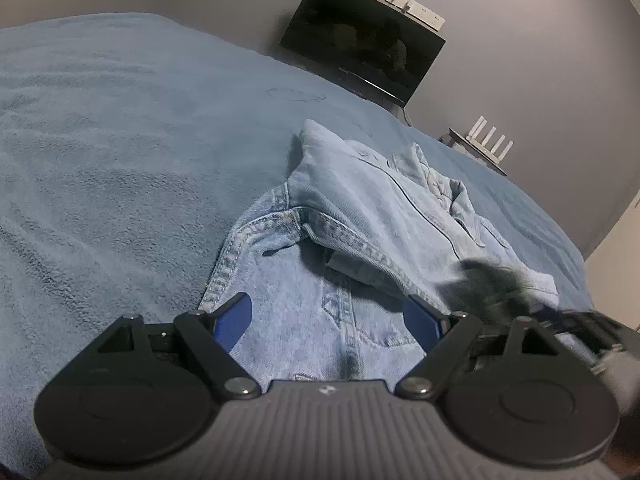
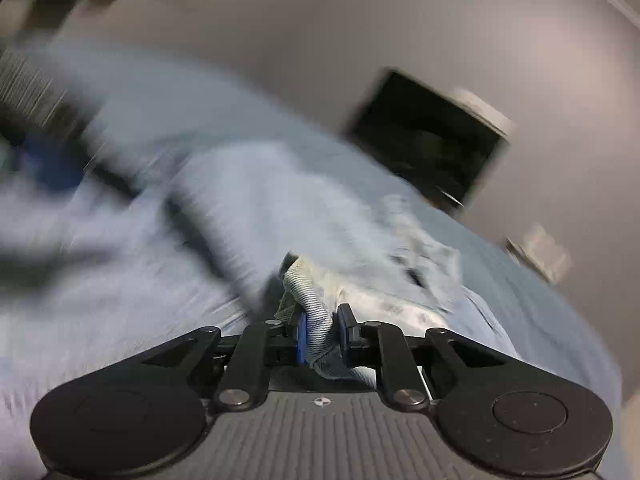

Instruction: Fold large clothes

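Note:
A light blue denim jacket [image 1: 360, 216] lies partly folded on a blue blanket [image 1: 120, 140] on the bed. My left gripper [image 1: 332, 320] is open, its blue pads spread just above the jacket's near part, holding nothing. My right gripper [image 2: 322, 334] is shut on a ribbed edge of the jacket [image 2: 312, 300] and shows as a dark blur at the right of the left wrist view [image 1: 500, 284]. The right wrist view is motion-blurred; the jacket [image 2: 260, 200] stretches away ahead.
A dark TV screen [image 1: 360, 40] stands against the grey wall beyond the bed. A white router with antennas [image 1: 488, 140] sits on a shelf at the right. The blanket spreads wide to the left of the jacket.

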The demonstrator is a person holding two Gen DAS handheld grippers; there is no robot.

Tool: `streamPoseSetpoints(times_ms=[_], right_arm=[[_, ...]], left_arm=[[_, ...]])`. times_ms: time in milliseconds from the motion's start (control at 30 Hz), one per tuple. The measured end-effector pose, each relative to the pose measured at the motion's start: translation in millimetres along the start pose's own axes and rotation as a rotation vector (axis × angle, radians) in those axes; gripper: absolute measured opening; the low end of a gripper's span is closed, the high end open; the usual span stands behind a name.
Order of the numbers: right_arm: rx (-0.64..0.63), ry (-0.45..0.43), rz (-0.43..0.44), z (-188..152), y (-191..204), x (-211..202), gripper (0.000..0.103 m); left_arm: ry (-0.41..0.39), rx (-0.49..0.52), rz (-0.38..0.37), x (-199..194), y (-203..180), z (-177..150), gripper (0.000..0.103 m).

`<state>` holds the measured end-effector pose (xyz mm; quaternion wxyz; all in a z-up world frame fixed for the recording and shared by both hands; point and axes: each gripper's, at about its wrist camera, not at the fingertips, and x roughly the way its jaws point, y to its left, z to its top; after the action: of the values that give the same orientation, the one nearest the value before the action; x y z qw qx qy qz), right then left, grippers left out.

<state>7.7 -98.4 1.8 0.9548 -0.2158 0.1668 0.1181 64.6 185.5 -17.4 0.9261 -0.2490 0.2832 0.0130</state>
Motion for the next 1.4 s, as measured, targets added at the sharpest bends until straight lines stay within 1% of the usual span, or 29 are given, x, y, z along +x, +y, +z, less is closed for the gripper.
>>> streamPoseSetpoints(times_ms=[100,200,233,267,300,333,367,433,467,533,567,600,667,700,733,800,833,900,933,967,1000,1067,1100,1167,1233,1267,1333,1367,1400], right_arm=[[0.295,-0.039,-0.109,-7.0,-51.4,-17.5,0.017],[0.618,-0.03,-0.227,-32.9,-101.8,-28.8,0.018],[0.73,-0.01,-0.246,-45.3,-116.6,-28.8,0.023],[0.827,0.015,-0.253,-56.7,-128.5,-28.3,0.026],[0.911,0.038,-0.244,-67.8,-138.2,-26.3,0.029],[0.976,0.056,-0.235,-77.2,-145.9,-24.2,0.034],[1.012,0.069,-0.232,-83.4,-150.9,-21.9,0.037],[1.094,0.071,-0.195,-95.4,-161.0,-19.7,0.043],[1.147,0.065,-0.17,-100.4,-165.0,-19.6,0.045],[1.283,0.019,-0.095,-113.5,-173.8,-23.9,0.045],[1.352,-0.007,-0.059,-118.9,-177.5,-23.8,0.048],[1.413,-0.032,-0.041,-125.0,-181.6,-26.8,0.052],[1.546,-0.093,0.003,-138.2,-183.0,-32.0,0.069],[1.605,-0.116,0.021,-144.3,-183.6,-33.0,0.071],[1.631,-0.124,0.031,-149.4,-182.9,-31.3,0.073],[1.642,-0.105,0.04,-153.3,-182.9,-25.7,0.074],[1.613,-0.078,0.035,-150.8,-181.7,-22.2,0.073],[1.484,-0.006,0.017,-134.6,-183.3,-6.3,0.064],[1.402,0.023,-0.003,-123.2,-181.6,-3.8,0.039],[1.328,0.039,-0.029,-112.0,-180.1,-5.0,0.022],[1.251,0.034,-0.066,-99.7,-178.1,-6.3,0.021],[1.133,-0.019,-0.115,-78.2,-178.1,-12.7,0.015],[1.058,-0.057,-0.144,-64.8,-178.3,-16.2,0.013],[0.954,-0.097,-0.182,-46.6,-182.5,-12.7,0.011],[0.908,-0.078,-0.201,-40.3,-190.6,0.9,0.011],[0.907,-0.044,-0.216,-42.5,-194.5,8.8,0.011],[0.902,0.089,-0.237,-52.9,-198.1,25.2,0.014],[0.901,0.168,-0.244,-59.7,-199.6,35.7,0.022],[0.894,0.218,-0.264,-64.2,-199.5,40.4,0.031]], left_arm=[[0.0,-0.013,0.0,-0.2,1.4,0.0,0.082],[0.007,-0.016,0.004,0.9,0.8,-0.6,0.082],[0.01,-0.012,0.005,1.5,0.3,-1.0,0.082],[0.013,-0.008,0.007,2.2,-0.2,-1.0,0.082],[0.016,-0.003,0.008,3.0,-1.0,-1.2,0.082],[0.017,0.0,0.008,3.5,-1.3,-1.9,0.082],[0.018,0.003,0.009,4.1,-1.6,-2.4,0.082],[0.019,0.008,0.012,4.8,-1.8,-3.1,0.082],[0.02,0.009,0.013,5.1,-1.7,-3.4,0.082],[0.021,0.006,0.015,5.7,-1.2,-3.5,0.082],[0.022,0.002,0.014,5.8,-0.7,-3.3,0.082],[0.022,-0.003,0.013,5.7,-0.2,-3.2,0.082],[0.022,-0.016,0.009,5.9,1.7,-3.0,0.082],[0.022,-0.023,0.007,5.8,2.4,-2.9,0.082],[0.023,-0.027,0.006,6.2,3.3,-2.9,0.082],[0.024,-0.028,0.006,6.7,3.5,-3.2,0.082],[0.023,-0.026,0.006,6.8,2.9,-3.3,0.082],[0.025,-0.021,0.007,7.3,1.8,-3.2,0.082],[0.025,-0.019,0.007,7.5,1.6,-3.2,0.082],[0.026,-0.018,0.008,7.7,1.5,-3.1,0.082],[0.026,-0.019,0.008,7.9,1.7,-3.0,0.082],[0.025,-0.021,0.006,7.6,1.7,-2.4,0.082],[0.025,-0.021,0.005,7.6,1.9,-2.0,0.082],[0.025,-0.018,0.005,7.8,2.5,-2.2,0.082],[0.028,-0.01,0.008,8.5,1.9,-2.9,0.082],[0.029,-0.005,0.01,9.0,1.4,-3.1,0.082],[0.03,0.009,0.013,10.0,0.2,-3.7,0.082],[0.032,0.018,0.015,10.9,-0.6,-4.4,0.082],[0.036,0.027,0.019,12.0,-1.5,-5.2,0.082]])
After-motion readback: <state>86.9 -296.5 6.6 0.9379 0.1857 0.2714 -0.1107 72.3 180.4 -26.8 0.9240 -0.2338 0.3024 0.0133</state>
